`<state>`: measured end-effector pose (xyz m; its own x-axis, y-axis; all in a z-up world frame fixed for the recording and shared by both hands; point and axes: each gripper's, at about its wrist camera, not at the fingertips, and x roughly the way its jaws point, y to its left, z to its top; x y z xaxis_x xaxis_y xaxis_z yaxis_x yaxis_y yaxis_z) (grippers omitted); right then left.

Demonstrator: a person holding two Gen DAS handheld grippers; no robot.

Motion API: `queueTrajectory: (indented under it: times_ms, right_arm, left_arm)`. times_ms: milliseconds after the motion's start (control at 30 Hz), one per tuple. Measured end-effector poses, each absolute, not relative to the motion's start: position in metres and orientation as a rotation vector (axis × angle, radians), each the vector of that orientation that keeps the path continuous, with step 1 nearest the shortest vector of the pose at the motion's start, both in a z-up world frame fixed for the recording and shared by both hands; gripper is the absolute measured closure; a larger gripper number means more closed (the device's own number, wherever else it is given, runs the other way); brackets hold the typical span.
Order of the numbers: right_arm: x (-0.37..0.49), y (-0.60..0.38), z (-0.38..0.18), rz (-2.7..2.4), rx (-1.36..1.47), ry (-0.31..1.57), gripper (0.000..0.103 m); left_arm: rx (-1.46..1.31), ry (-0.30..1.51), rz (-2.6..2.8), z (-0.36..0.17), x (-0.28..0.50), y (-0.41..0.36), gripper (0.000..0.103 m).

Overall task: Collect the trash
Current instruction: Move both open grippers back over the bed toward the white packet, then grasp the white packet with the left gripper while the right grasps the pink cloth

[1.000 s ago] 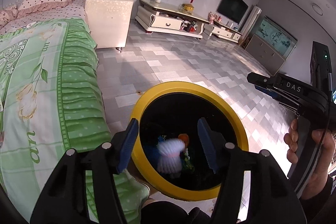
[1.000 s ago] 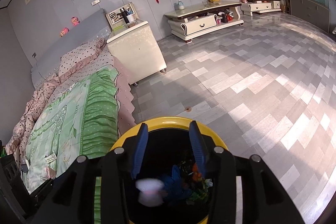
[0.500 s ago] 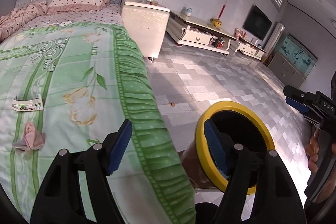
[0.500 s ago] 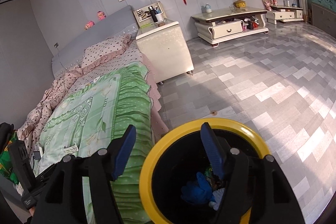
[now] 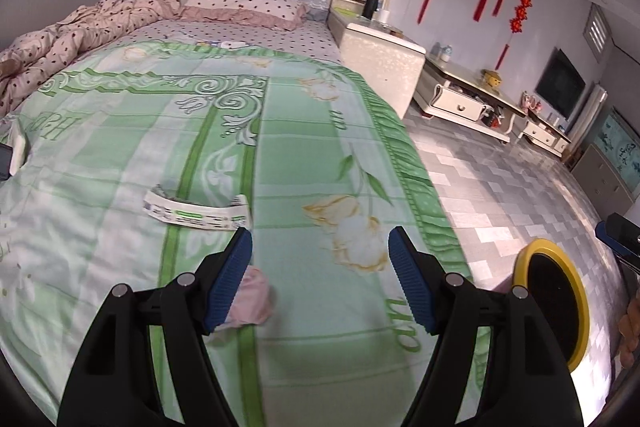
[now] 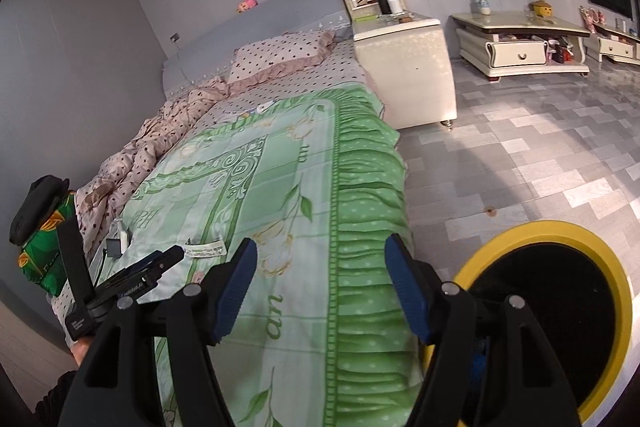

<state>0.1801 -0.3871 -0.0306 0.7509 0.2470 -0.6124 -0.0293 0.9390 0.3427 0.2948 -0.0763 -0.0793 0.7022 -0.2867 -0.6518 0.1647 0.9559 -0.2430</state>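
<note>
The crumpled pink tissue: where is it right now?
In the left wrist view the crumpled pink tissue lies on the green bedspread, just beside the open left gripper's left finger, below the printed paper strip.

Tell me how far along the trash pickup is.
Partly done: the yellow-rimmed bin beside the bed already holds some items, blue among them. Both the left gripper and the right gripper are open and empty. Left on the green bedspread: a pink crumpled wad and a printed paper strip.

green bedspread point(image 5: 304, 147) carries a printed wrapper point(image 5: 196, 213) and pink wad point(image 5: 252, 301).
</note>
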Motion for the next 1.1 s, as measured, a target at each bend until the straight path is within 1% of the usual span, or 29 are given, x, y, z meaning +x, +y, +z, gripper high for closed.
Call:
queueTrajectory:
  times_ms: [233,533,833,1100]
  right_arm:
    - [0.210,-0.316,-0.058,0.281,0.305,0.784,0.039]
    - [0.243,-0.250,-0.103,0.398,0.302,0.888,0.039]
    - [0.273,-0.205,-0.141,0.462,0.316,0.959,0.039]
    - [0.291,-0.162,-0.169,0.473,0.241,1.006,0.039]
  left_arm:
    - [-0.201,0.805,-0.129,-0.106,0.328,-0.006,0.036]
    - [-0.271,0.888,-0.060,-0.153,0.366,0.037,0.036]
    - [-0.340,0.920,-0.050,-0.176,0.396,0.052,0.036]
    - [-0.343,0.964,-0.088,-0.198,0.423,0.047,0.036]
